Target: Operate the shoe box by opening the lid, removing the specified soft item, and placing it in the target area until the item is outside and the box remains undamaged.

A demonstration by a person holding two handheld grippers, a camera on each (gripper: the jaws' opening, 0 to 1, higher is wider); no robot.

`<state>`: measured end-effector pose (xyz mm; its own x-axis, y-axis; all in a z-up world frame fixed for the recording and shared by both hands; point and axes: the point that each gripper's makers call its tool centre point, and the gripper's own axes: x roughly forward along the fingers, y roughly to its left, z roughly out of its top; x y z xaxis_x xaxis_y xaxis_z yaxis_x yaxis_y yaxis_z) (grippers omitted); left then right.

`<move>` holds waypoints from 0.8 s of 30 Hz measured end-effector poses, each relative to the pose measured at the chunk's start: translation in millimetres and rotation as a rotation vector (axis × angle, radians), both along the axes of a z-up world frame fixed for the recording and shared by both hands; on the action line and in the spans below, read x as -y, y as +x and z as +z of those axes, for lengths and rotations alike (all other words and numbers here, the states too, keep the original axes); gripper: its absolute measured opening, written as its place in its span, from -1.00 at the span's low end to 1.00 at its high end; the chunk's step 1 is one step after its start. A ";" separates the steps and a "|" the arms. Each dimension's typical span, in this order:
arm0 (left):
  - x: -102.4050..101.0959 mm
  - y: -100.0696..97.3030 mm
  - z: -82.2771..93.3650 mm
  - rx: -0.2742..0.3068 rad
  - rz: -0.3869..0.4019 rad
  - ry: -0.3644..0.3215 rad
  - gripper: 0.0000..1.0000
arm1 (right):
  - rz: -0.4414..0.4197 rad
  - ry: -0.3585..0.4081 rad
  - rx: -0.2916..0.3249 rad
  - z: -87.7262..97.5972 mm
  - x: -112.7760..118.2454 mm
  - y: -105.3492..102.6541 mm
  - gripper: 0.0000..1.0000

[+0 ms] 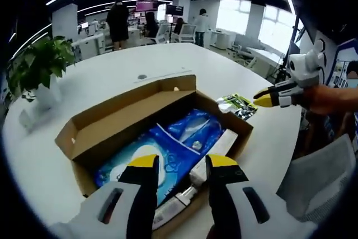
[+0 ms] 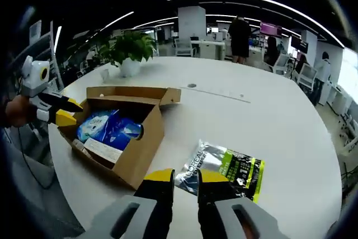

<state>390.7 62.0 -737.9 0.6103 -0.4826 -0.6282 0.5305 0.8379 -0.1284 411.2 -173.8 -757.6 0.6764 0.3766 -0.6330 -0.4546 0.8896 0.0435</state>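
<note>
In the left gripper view the left gripper (image 1: 180, 163) rises from the bottom edge, its two yellow-tipped jaws standing apart and holding nothing, hovering above the near edge of the open cardboard shoe box (image 1: 92, 130). Inside the box lies a blue soft pack (image 1: 168, 152) with white markings, and beside it, along the box's right wall, a pale flat carton (image 1: 215, 149). The box lid (image 1: 128, 102) is folded back on the far side. Just beyond the box's right corner a black and green packet (image 1: 238, 104) lies flat on the round white table (image 1: 168, 60). Above that packet the right gripper (image 1: 263, 100) comes in from the right, held by a hand (image 1: 330, 99).

In the right gripper view the right gripper (image 2: 185, 178) has its jaws close together with a narrow gap between them, gripping nothing, just over the near edge of the same packet (image 2: 224, 169), which lies on the table outside the box. To the left stands the box (image 2: 140, 138), the blue pack (image 2: 106, 127) visible within, and the left gripper (image 2: 70, 111) at its far left side.

Farther off a potted plant (image 2: 128, 48) sits near the table's edge. Beyond it are office desks and standing people (image 2: 240, 34).
</note>
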 end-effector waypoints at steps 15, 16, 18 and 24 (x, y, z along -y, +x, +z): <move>-38.9 -20.8 -3.8 -0.015 0.073 -0.035 -0.32 | 0.095 0.016 -0.011 -3.7 -68.6 1.0 -0.75; -41.3 -22.3 -3.4 -0.016 0.077 -0.037 -0.32 | 0.099 0.027 -0.014 -4.1 -75.5 1.4 -0.74; -45.7 -24.5 -3.0 -0.018 0.088 -0.043 -0.31 | 0.106 0.029 -0.015 -6.1 -86.4 1.8 -0.73; -59.4 -26.3 -4.2 -0.021 0.111 -0.058 -0.31 | 0.111 0.004 -0.040 -14.2 -108.3 3.0 -0.47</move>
<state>364.4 121.5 -742.1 0.6493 -0.4489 -0.6139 0.4315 0.8822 -0.1886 414.2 -65.5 -771.8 0.6047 0.4502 -0.6571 -0.5482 0.8337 0.0667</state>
